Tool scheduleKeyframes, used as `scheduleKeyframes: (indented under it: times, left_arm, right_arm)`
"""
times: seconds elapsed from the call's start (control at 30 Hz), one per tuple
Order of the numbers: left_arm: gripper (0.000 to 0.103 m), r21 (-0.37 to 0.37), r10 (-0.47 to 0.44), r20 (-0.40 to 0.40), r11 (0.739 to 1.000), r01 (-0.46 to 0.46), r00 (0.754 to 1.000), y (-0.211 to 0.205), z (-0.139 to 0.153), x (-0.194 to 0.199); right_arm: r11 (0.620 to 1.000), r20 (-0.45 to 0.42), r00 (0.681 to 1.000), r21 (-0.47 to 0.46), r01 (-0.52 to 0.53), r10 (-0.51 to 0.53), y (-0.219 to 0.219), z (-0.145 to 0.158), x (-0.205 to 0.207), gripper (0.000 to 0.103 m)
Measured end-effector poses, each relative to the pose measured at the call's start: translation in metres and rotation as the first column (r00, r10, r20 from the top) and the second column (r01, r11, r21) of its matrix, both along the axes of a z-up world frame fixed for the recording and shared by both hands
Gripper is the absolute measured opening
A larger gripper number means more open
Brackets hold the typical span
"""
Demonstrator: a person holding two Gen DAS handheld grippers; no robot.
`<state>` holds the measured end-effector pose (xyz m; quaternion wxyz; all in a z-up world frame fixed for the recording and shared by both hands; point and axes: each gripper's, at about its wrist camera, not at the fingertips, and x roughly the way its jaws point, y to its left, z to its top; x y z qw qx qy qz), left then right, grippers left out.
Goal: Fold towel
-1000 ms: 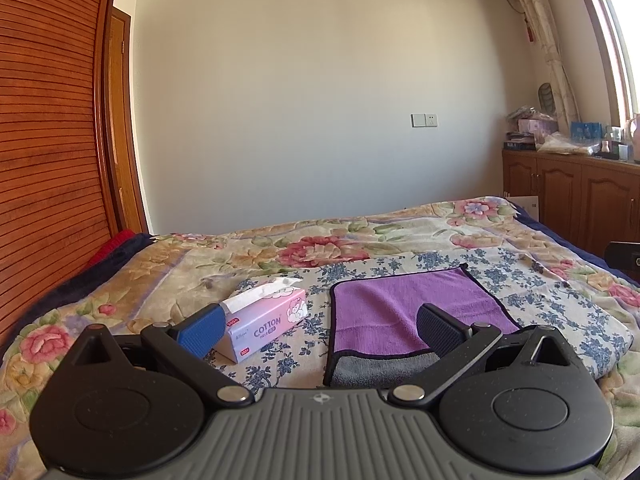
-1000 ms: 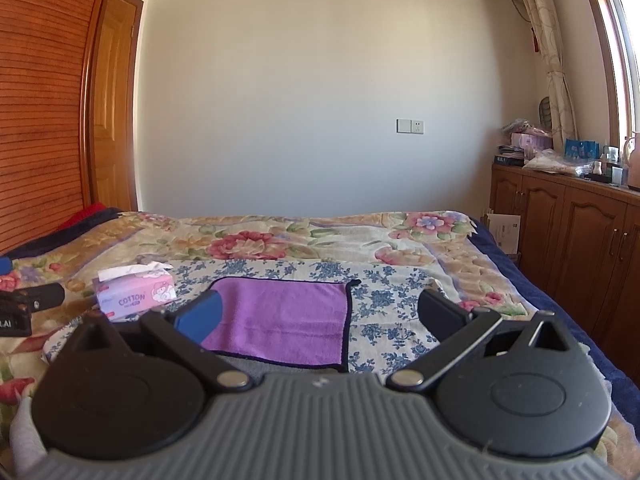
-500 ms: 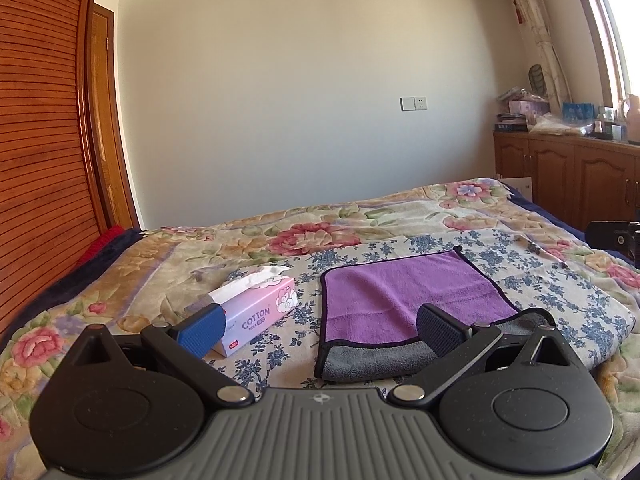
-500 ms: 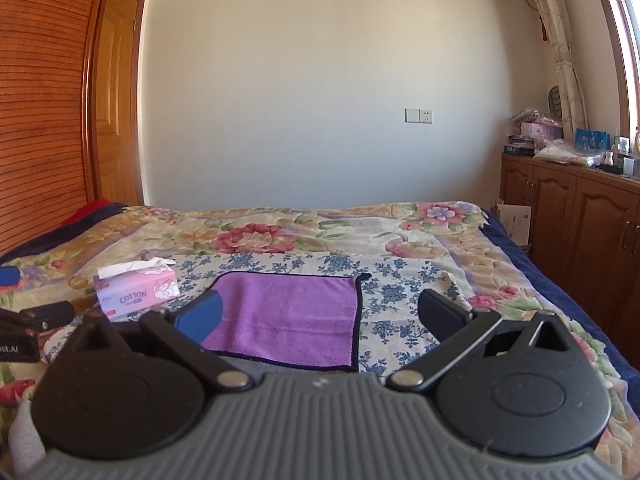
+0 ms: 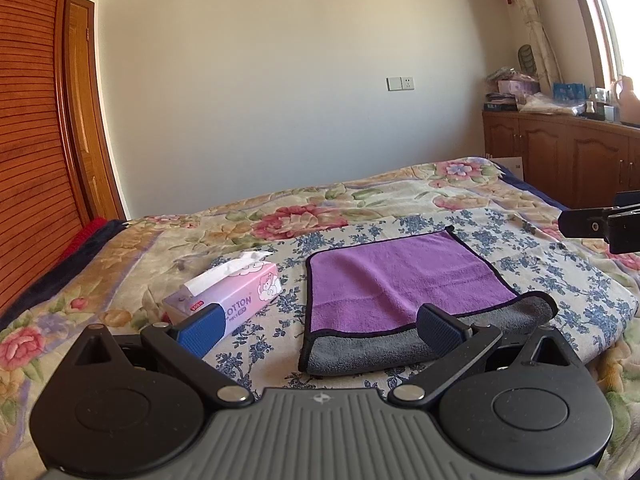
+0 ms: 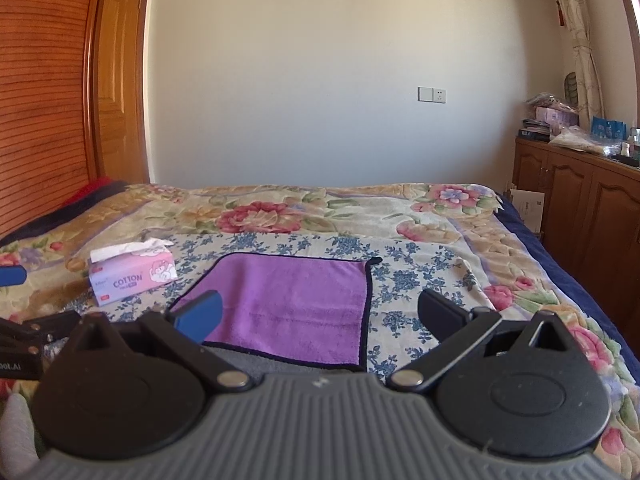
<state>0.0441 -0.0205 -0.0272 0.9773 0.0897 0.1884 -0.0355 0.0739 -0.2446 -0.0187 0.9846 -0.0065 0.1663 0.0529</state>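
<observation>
Towel, purple over grey, lies flat on the bed beside the tissue box, just ahead of the left gripper and right gripper, both spread wide, holding nothing.

Bright daylight pours from the window at right, glaring white; edges bow with fisheye distortion.
</observation>
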Motion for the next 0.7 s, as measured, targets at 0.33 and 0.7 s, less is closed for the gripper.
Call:
scheduleKeyframes:
  times: [0.33,0.7]
  left_arm:
    - [0.103,-0.012,-0.010,-0.044,1.000,0.009,0.999,-0.001,-0.007,0.016]
    - [0.103,-0.012,-0.009,-0.077,1.000,0.008,0.997,-0.001,-0.014,0.034]
  right_arm:
    - [0.999,-0.030,0.999,-0.013,-0.031,0.031,0.002,-0.002,0.012,0.103]
    - [0.998,-0.053,0.997,-0.003,-0.063,0.063,0.004,-0.005,0.025,0.103]
